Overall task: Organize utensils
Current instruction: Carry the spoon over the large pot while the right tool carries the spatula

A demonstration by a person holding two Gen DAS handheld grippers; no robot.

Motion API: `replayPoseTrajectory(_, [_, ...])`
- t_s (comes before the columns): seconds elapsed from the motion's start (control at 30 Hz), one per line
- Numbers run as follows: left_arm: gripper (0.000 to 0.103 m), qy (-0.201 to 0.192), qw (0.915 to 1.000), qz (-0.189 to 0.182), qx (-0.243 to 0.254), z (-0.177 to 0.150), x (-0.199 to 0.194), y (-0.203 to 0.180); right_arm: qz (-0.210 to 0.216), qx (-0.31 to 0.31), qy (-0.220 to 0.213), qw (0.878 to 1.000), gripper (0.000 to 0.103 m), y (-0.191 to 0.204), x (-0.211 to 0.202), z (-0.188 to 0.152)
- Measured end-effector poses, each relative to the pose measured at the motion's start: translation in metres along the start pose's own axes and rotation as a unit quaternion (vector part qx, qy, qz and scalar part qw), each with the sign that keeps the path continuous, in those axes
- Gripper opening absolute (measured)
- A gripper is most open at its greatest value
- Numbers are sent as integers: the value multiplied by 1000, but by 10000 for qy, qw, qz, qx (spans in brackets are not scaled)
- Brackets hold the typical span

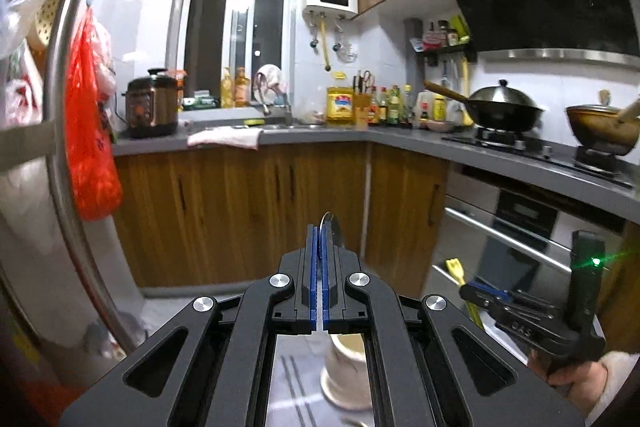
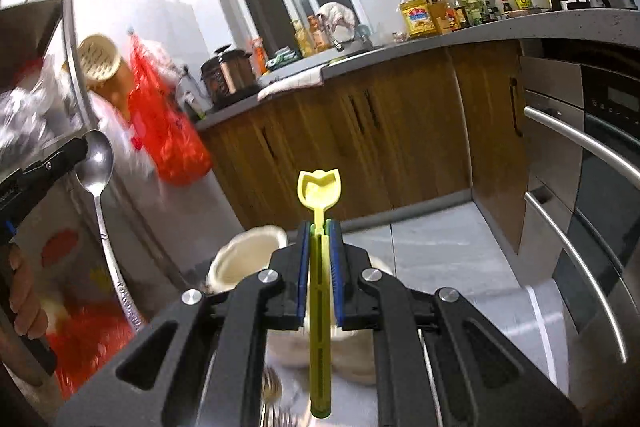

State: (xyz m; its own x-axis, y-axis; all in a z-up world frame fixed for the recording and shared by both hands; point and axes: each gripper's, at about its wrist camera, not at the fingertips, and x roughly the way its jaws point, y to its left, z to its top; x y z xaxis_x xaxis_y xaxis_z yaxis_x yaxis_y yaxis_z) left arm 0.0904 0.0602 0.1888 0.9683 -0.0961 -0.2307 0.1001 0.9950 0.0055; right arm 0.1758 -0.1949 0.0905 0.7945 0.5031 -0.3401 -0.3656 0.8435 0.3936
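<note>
1. The left tongs (image 1: pixel 322 227) are clamping a metal spoon (image 2: pixel 96 163), bowl pointing up past the tips.
2. The right tongs (image 2: pixel 320 227) are gripping a yellow scoop (image 2: pixel 320 187) by its handle, head sticking out beyond the tips.
3. A cream holder (image 2: pixel 248 259) is sitting just below and behind both tongs.
4. Judging by this, each utensil is likely heading into that holder; lowering them upright, one at a time, handle end first, should avoid clashing at the rim.
</note>
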Motion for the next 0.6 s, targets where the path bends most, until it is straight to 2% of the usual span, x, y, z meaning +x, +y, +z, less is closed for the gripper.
replayPoseTrajectory(0.17, [2,-113,9995,224,169,27,39,-9,-20,302,-145,9994,10,-14,30,15])
replayPoseTrajectory(0.3, [2,-143,9978,460,448,29,68,-20,-170,343,-196,9991,10,-22,54,15])
replayPoseTrajectory(0.47, [2,112,9959,481,762,-2,102,-34,-316,231,-175,9991,10,-30,79,-1])
replayPoseTrajectory(0.6, [2,305,9956,379,806,-26,114,-36,-329,-213,-178,9991,10,-22,77,-16])
